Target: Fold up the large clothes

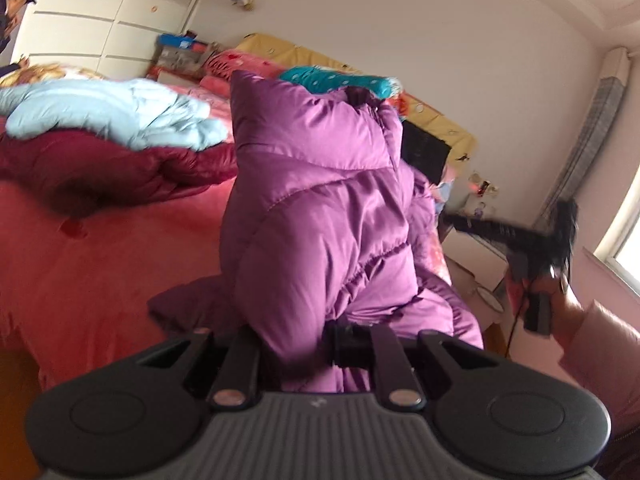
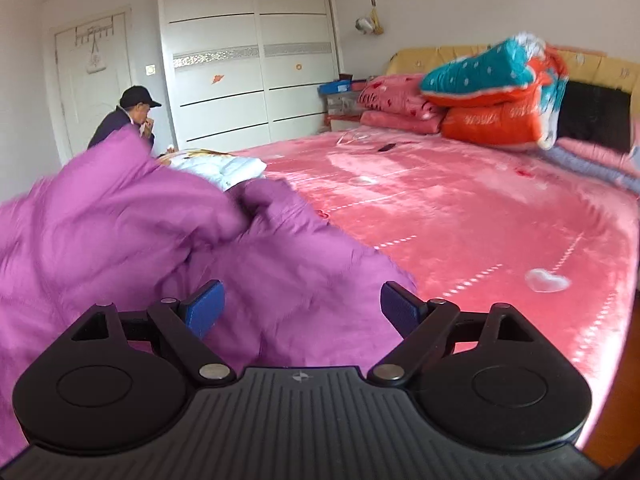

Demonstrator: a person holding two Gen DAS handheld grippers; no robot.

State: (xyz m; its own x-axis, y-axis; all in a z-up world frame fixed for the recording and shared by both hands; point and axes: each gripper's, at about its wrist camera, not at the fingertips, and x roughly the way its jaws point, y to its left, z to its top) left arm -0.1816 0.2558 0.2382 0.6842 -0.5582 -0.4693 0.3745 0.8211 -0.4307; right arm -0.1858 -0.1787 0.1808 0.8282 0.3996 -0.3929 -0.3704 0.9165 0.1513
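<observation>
The bed [image 2: 460, 216] is the landmark. Going left to right in the right wrist view, a man in a cap [image 2: 134, 118] sits beyond the bed's far left corner, before a white wardrobe [image 2: 252, 60]. The purple coat [image 2: 132, 240] heaps over the bed's left part. Right of the coat the pink cover lies flat and open up to the folded quilts [image 2: 492, 92] stacked at the headboard [image 2: 440, 58]; only a small dark thing, too small to tell, lies on the bed near them. The bed's right edge curves off at the frame's rim, with brown floor below it.

The right tongs [image 2: 302, 308] stand wide open, blue pads [image 2: 204, 304] apart, just over the coat's near edge and holding nothing.

In the left wrist view, a maroon coat [image 1: 120, 172] with a pale blue coat [image 1: 108, 112] on top lies on the bed's left side, well apart from the purple coat [image 1: 320, 208]. That coat is lifted into a tall, puffy, quilted column with an elastic gather low on it. The left tongs [image 1: 312, 344] are clamped on its lower fold, the fabric bunched between the jaws. Right of the bed the other handheld tool shows, blurred, before a window [image 1: 624, 240].
</observation>
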